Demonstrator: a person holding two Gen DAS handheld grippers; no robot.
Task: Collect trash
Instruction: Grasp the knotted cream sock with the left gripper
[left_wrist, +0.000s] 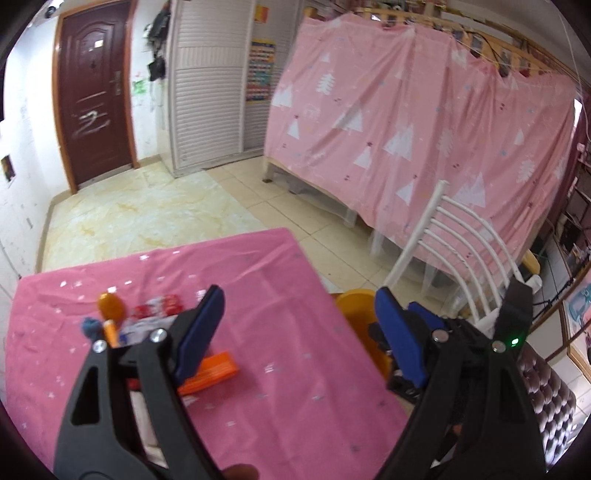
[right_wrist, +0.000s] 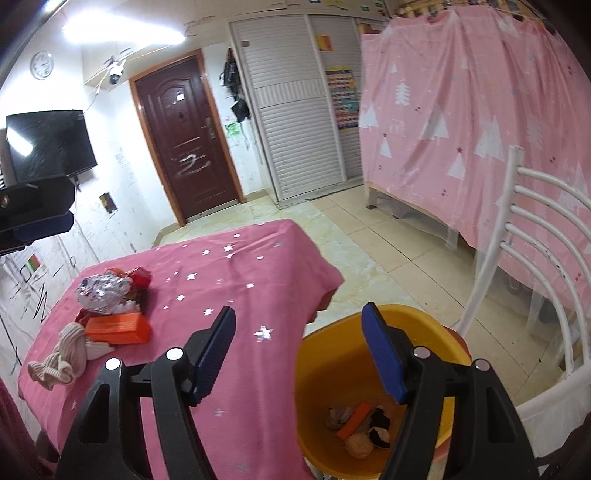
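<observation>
My left gripper (left_wrist: 299, 299) is open with nothing between its blue pads, above the right half of the pink-clothed table (left_wrist: 280, 369). To its left lie an orange box (left_wrist: 218, 373), an orange round piece (left_wrist: 110, 308) and red-and-white wrappers (left_wrist: 159, 306). My right gripper (right_wrist: 299, 314) is also open and empty, over the table's right edge and the yellow bin (right_wrist: 321, 387). The bin holds an orange piece (right_wrist: 354, 419) and shell-like scraps. On the table in the right wrist view I see a crumpled foil ball (right_wrist: 99, 291), the orange box (right_wrist: 118, 328) and a beige knitted cloth (right_wrist: 62, 354).
A white slatted chair (right_wrist: 517, 258) stands right of the bin. Behind it a pink tree-print curtain (left_wrist: 406, 129) hangs over a bed frame. A dark red door (right_wrist: 184, 140), a white louvred wardrobe (right_wrist: 295, 129) and a wall television (right_wrist: 48, 144) line the far wall.
</observation>
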